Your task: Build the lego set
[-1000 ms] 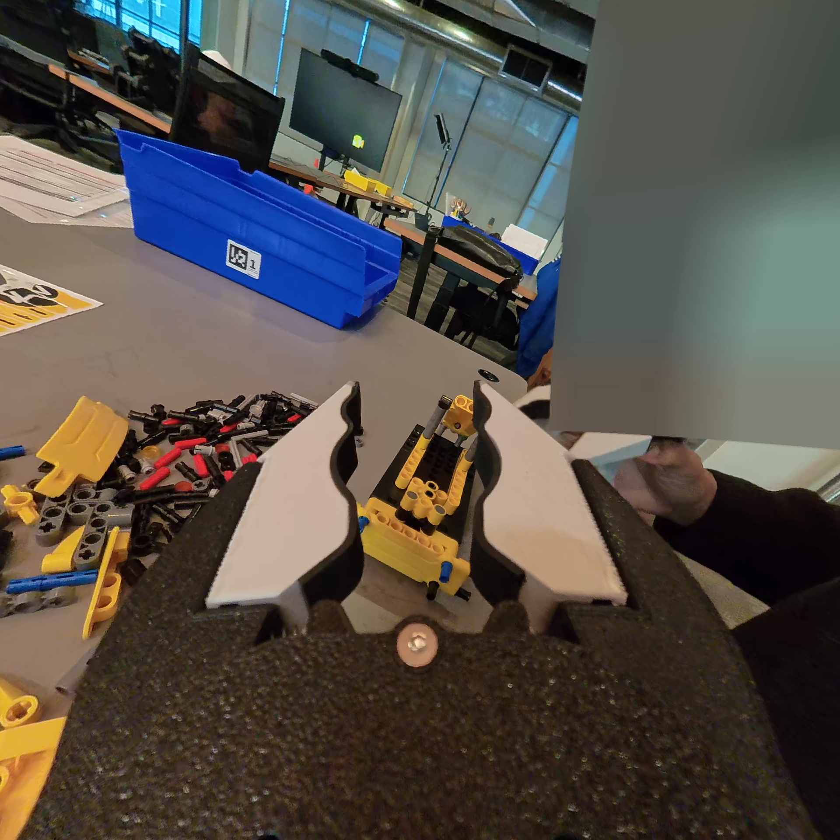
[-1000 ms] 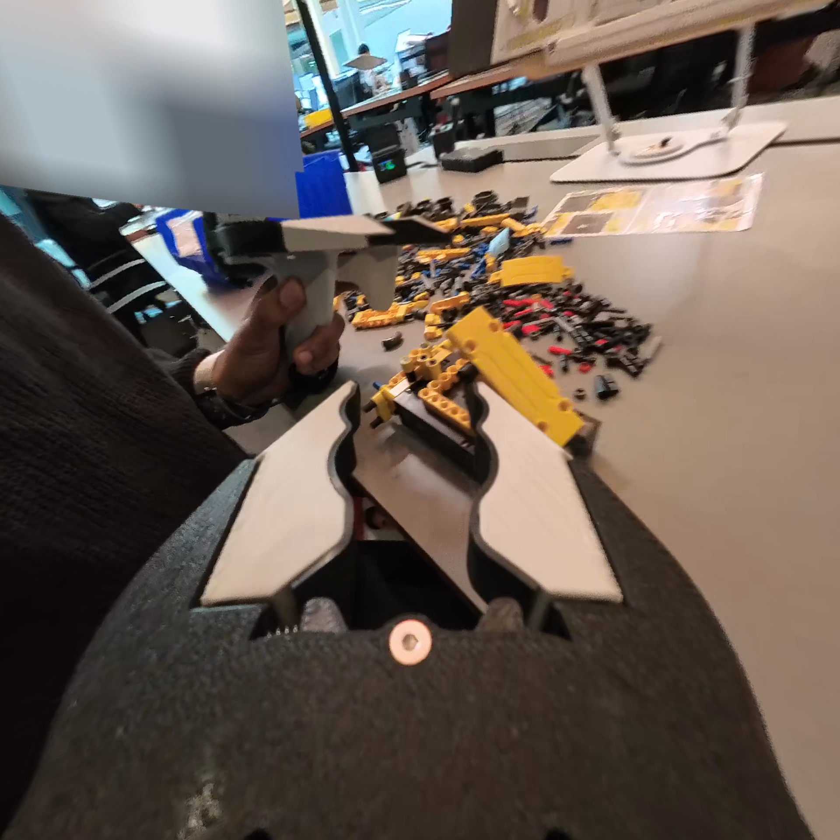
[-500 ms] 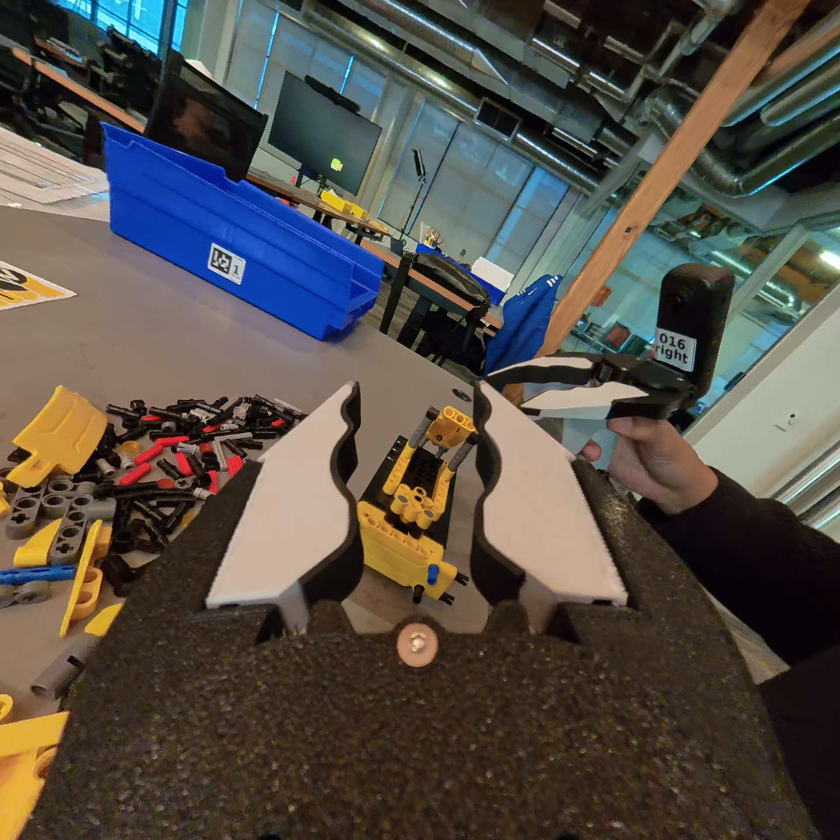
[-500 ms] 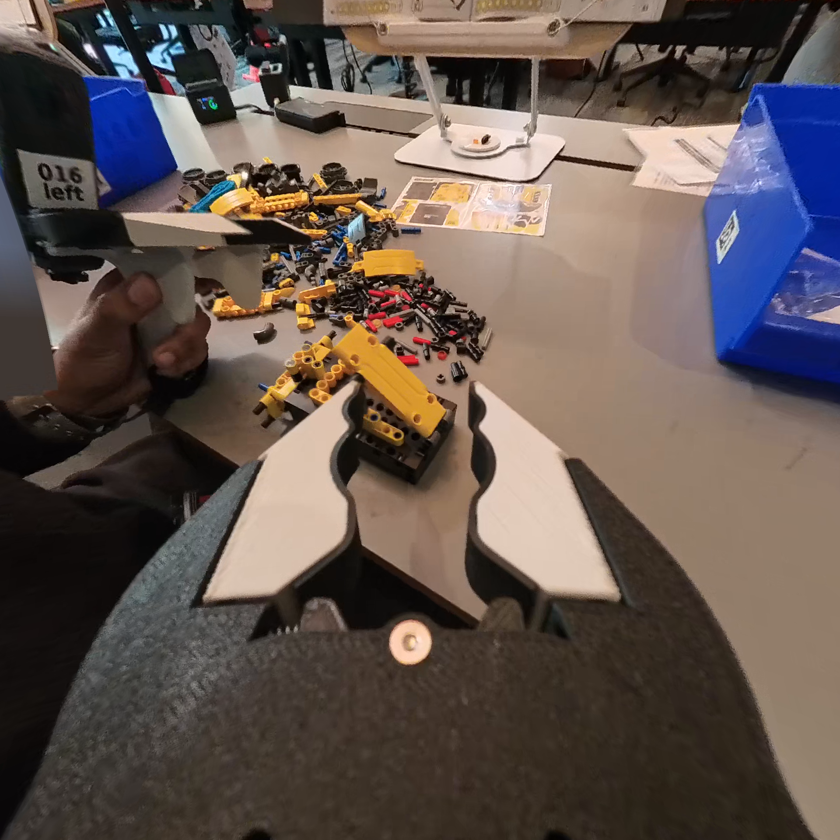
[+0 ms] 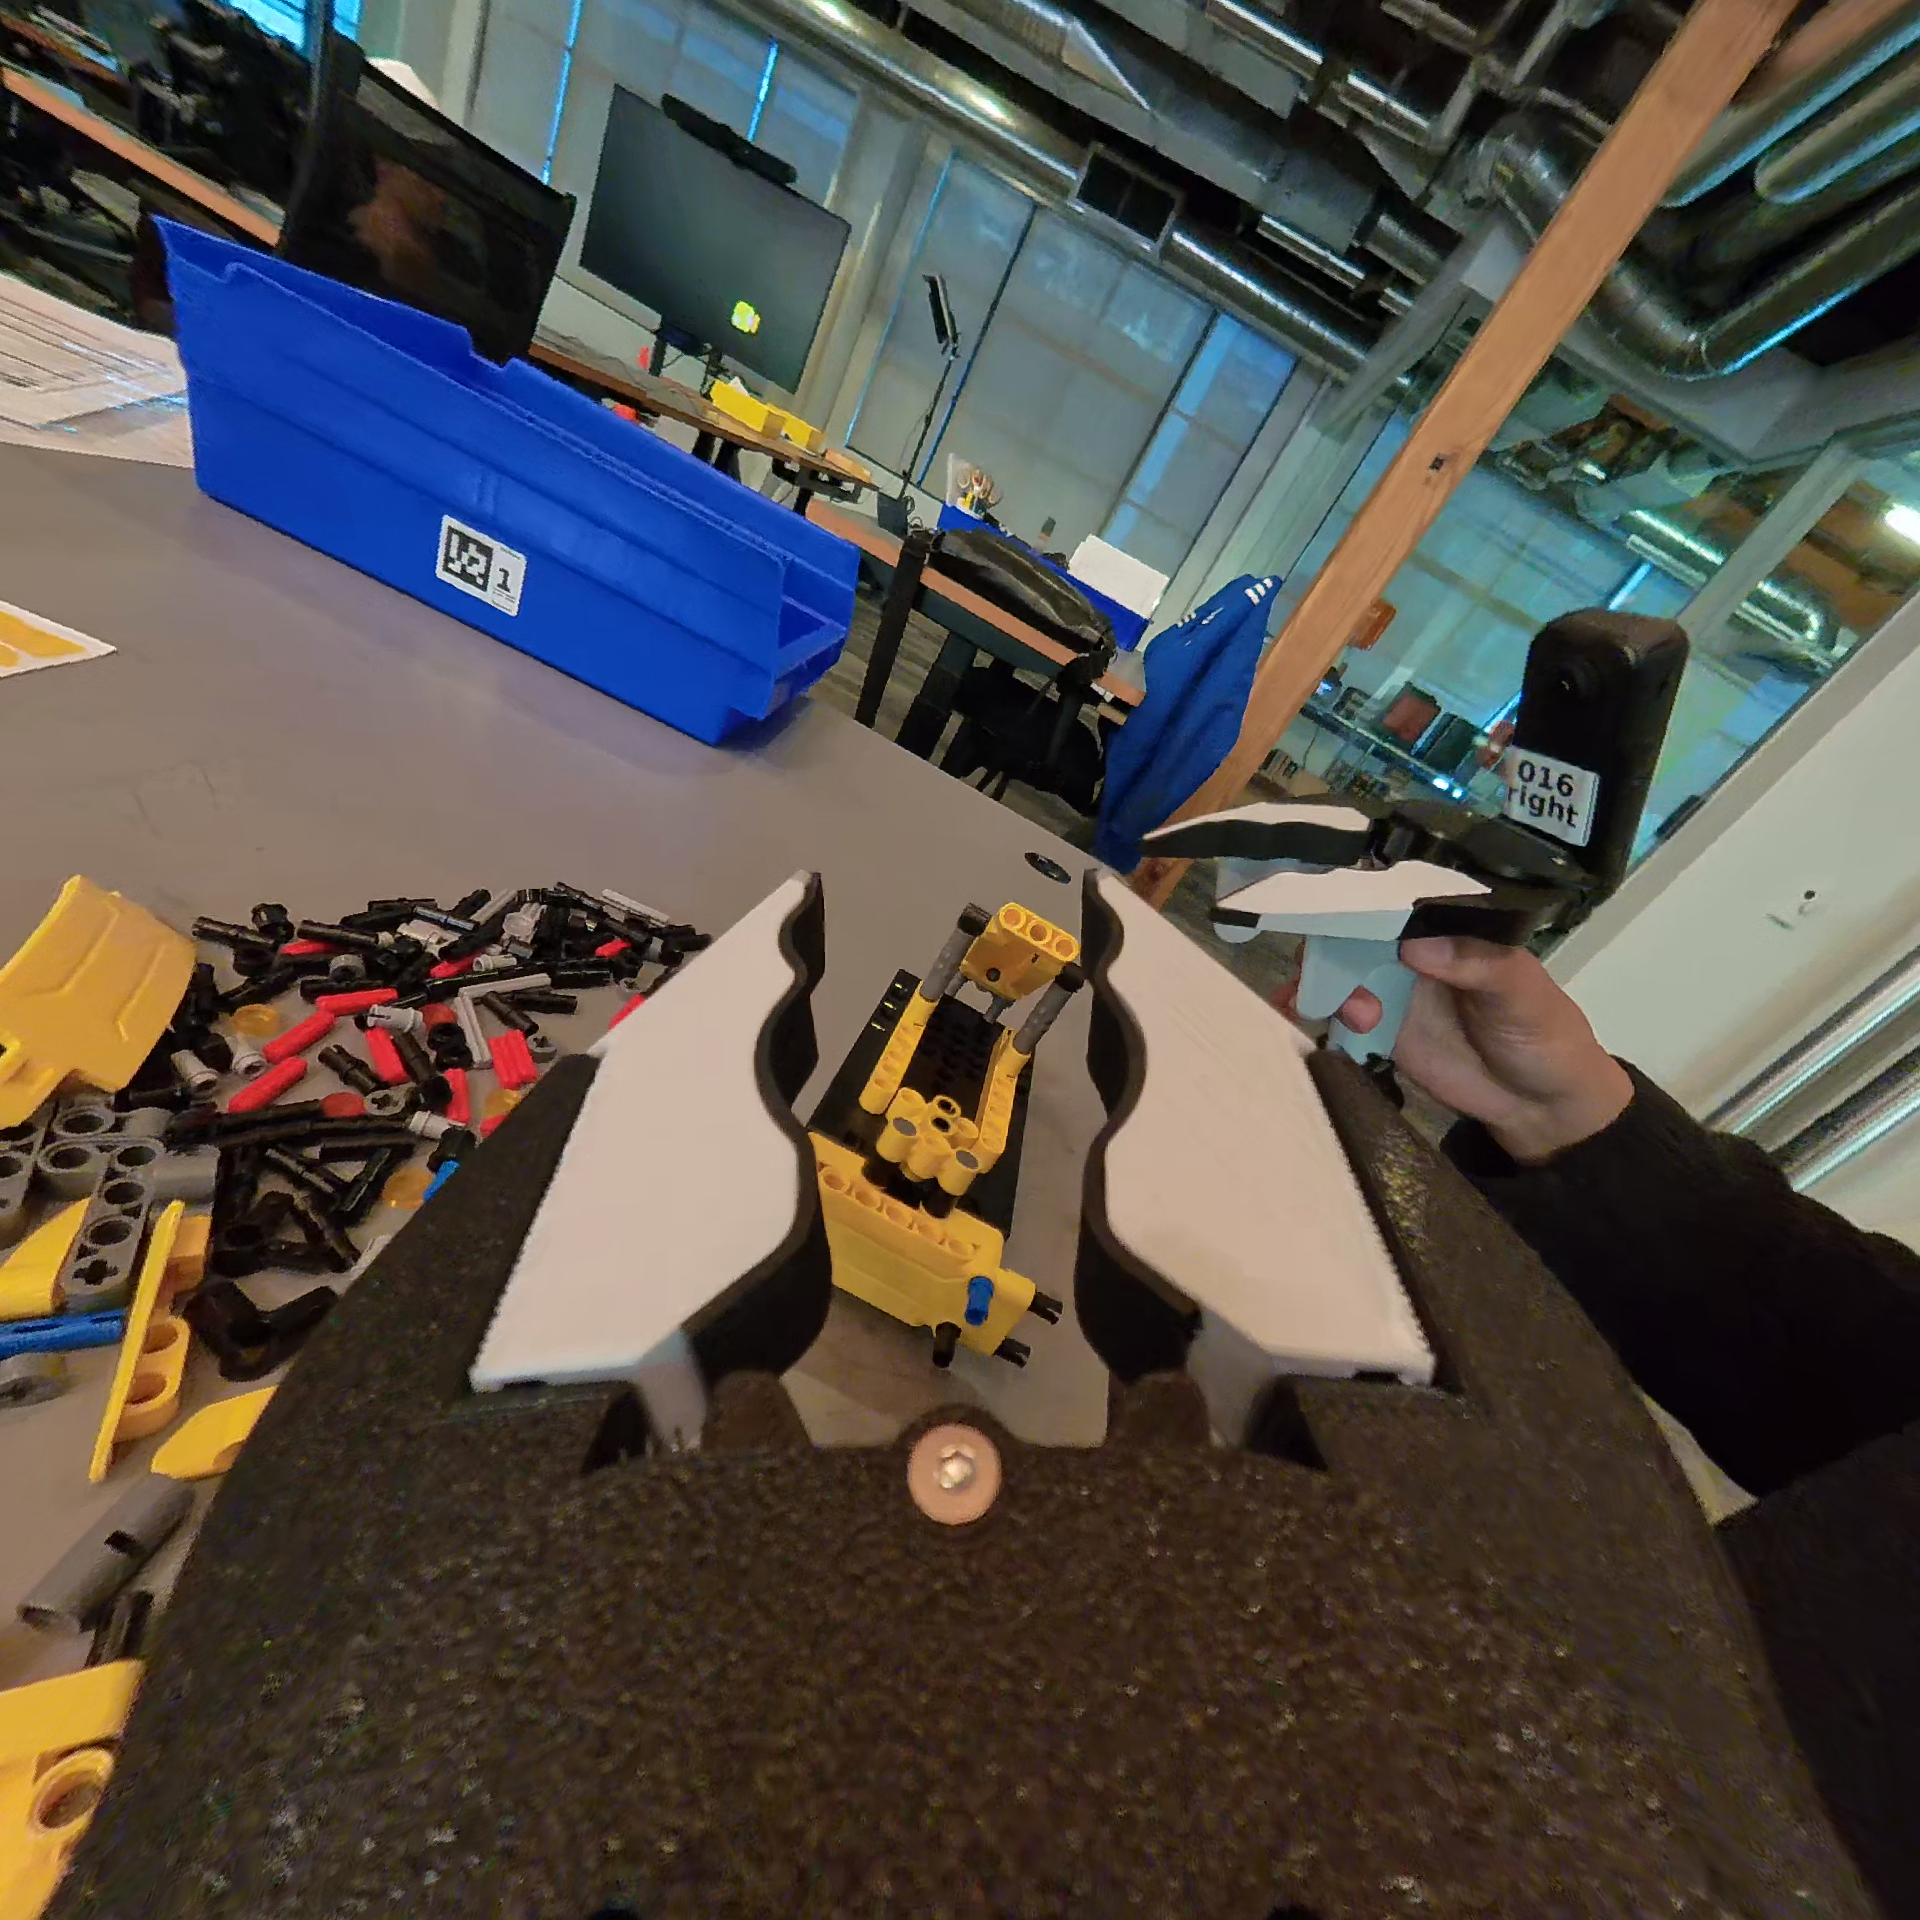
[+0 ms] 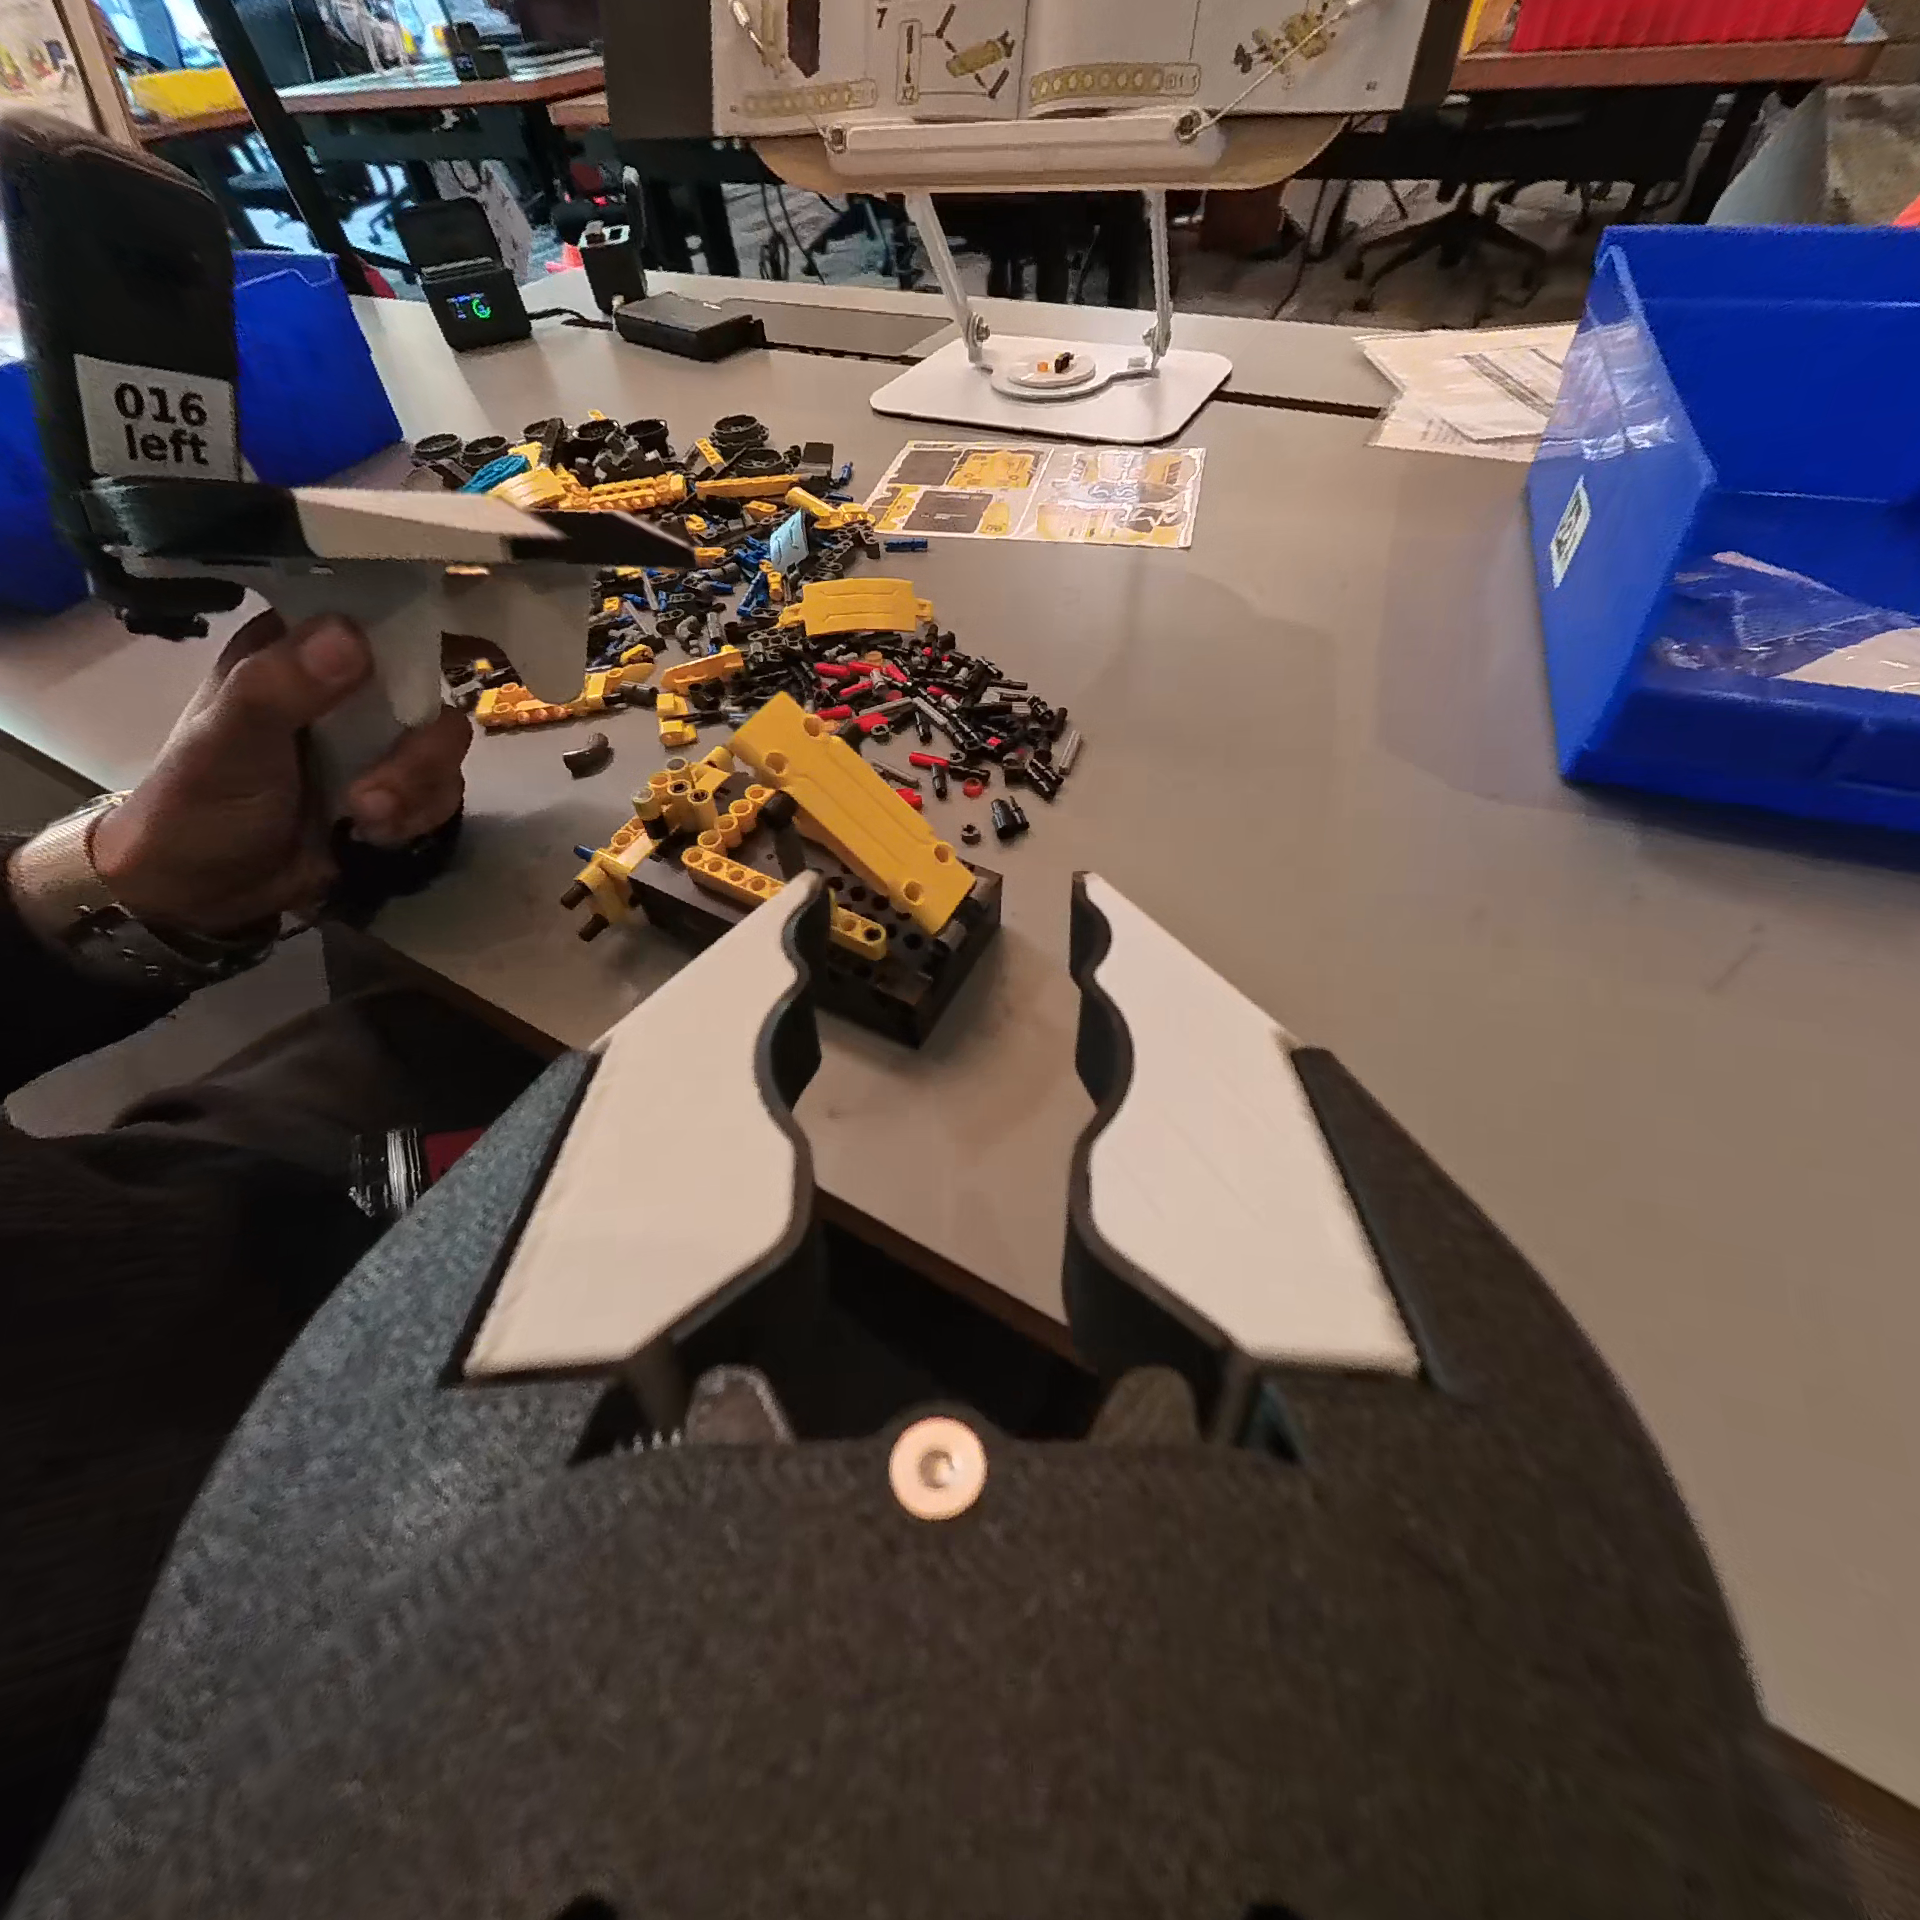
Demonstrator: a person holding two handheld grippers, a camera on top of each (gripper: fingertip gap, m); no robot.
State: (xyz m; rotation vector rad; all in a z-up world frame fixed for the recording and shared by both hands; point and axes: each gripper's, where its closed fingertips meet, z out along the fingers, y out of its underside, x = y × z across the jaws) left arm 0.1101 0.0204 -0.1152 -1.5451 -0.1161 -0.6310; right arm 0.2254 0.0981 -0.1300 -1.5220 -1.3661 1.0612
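1. The half-built yellow and black brick model point(image 5: 940, 1153) sits on the grey table point(image 5: 343, 790) close to its near edge. A long yellow panel point(image 6: 847, 805) slopes over its black base, and thin pins stick out at one end.
2. The left gripper point(image 5: 948, 914) hovers just over the model with its jaws spread, one white finger on each side and neither touching. It holds nothing.
3. The right gripper point(image 6: 943, 894) is also spread and empty. Its left finger overlaps the model's near black corner in the right wrist view, though I cannot tell whether it touches or only hangs above.
4. To my eye, whoever grips this model would do best to close on the solid black base rather than the yellow arms or the pins, which look likely to pop off or swing. Squaring the fingers to the long sides before closing seems wise, since it sits so near the edge.
5. To the left of the model lies a pile of loose pieces point(image 5: 343, 1049), black, red, grey and yellow.
6. Farther off are a blue bin point(image 5: 488, 509) at the right, a printed sheet point(image 6: 1039, 494), and an instruction booklet on a stand point(image 6: 1049, 374).
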